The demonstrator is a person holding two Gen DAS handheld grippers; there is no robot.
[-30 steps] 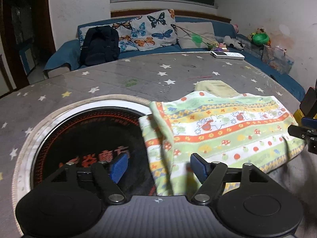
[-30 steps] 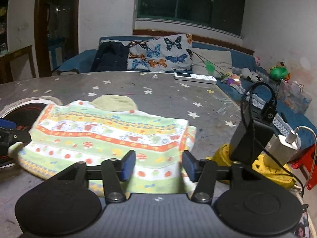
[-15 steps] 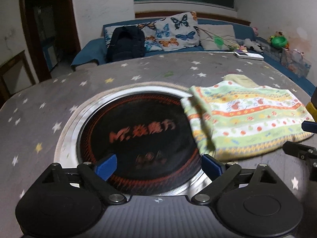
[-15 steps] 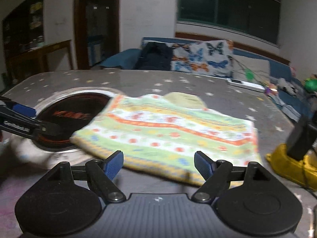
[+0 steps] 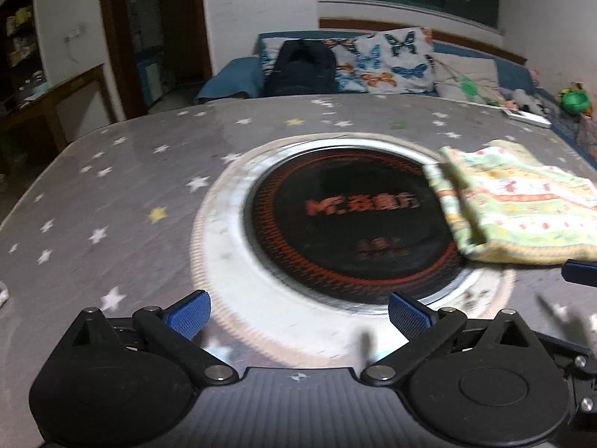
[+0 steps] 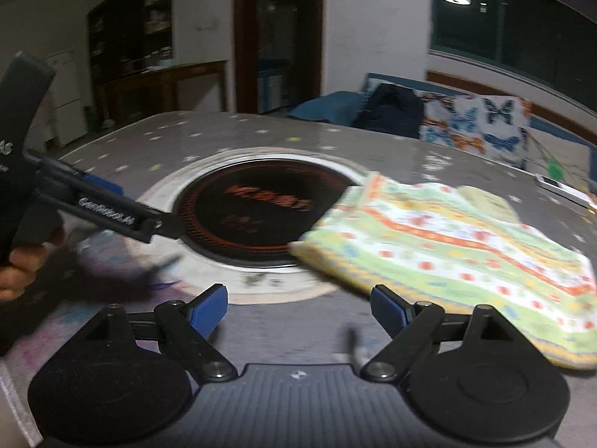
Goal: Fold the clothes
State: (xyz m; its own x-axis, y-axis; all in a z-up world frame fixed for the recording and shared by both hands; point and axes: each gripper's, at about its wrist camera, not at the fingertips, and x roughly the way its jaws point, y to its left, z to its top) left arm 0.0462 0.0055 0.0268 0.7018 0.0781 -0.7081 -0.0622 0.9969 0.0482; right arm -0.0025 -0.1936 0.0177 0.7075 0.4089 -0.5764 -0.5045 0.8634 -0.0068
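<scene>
The folded cloth (image 5: pixel 522 216), green and yellow with orange bands, lies flat on the star-patterned table (image 5: pixel 112 194), its left edge over the round black hotplate (image 5: pixel 347 224). My left gripper (image 5: pixel 298 313) hovers over the hotplate's pale rim, left of the cloth. Its jaws are opening wide with nothing between them. My right gripper (image 6: pixel 298 308) is near the cloth's (image 6: pixel 447 254) front corner without touching it. Its jaws are also opening and hold nothing. In the right wrist view the left tool's fingers (image 6: pixel 112 216) reach in from the left, held by a hand (image 6: pixel 15 272).
A blue sofa runs along the far side with a butterfly pillow (image 5: pixel 388 63) and a dark backpack (image 5: pixel 302 69). A white remote (image 5: pixel 526 115) lies at the table's far right edge. The table's left edge curves away toward a dark wooden desk (image 5: pixel 48 93).
Both grippers let go of the cloth, drew back and swung left while their jaws widened. The cloth stays folded on the table and now sits to the right in both views.
</scene>
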